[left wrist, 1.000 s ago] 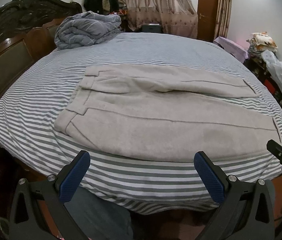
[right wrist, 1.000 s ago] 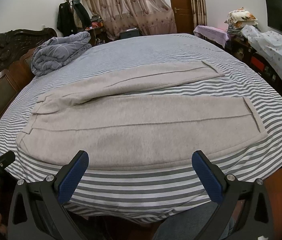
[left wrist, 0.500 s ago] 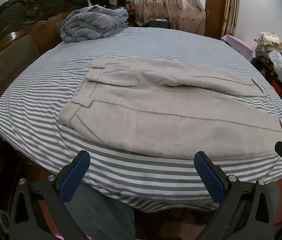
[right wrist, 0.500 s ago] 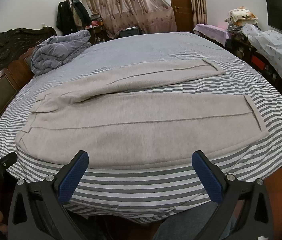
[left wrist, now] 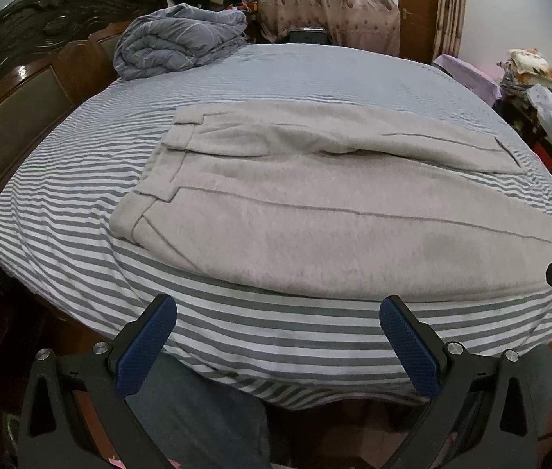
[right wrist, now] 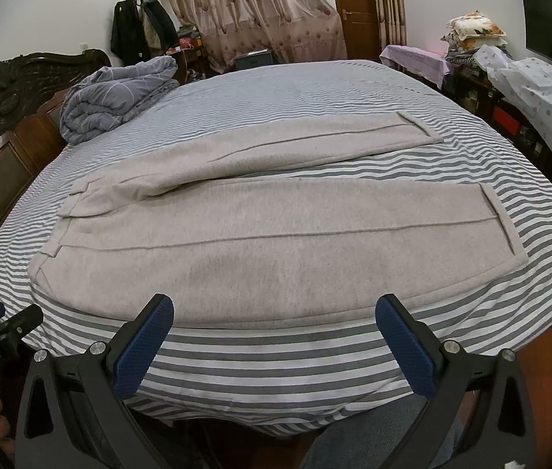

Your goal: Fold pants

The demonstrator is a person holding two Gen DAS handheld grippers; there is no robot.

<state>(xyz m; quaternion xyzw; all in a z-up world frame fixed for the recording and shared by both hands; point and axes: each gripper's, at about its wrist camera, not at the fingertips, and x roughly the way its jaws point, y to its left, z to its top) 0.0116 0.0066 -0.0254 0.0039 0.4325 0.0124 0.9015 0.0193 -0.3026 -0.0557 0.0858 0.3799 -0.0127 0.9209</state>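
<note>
Light grey pants [left wrist: 315, 211] lie flat on the striped bed, waistband at the left, both legs stretching right; in the right wrist view the pants [right wrist: 276, 242] show the two legs spread apart at the cuffs. My left gripper [left wrist: 278, 348] is open and empty, over the bed's near edge below the waist end. My right gripper [right wrist: 274, 346] is open and empty, over the near edge below the near leg. Neither touches the pants.
The bed has a grey and white striped sheet [left wrist: 237, 336] and a dark wooden headboard [left wrist: 14, 90] at the left. A folded blue-grey duvet [left wrist: 178, 39] lies at the far left corner. Cluttered shelves and bags [right wrist: 530, 90] stand to the right.
The left gripper has shifted left and slightly nearer the bed, so the pants sit further right in its view. The right gripper has barely moved. Both stay open.
</note>
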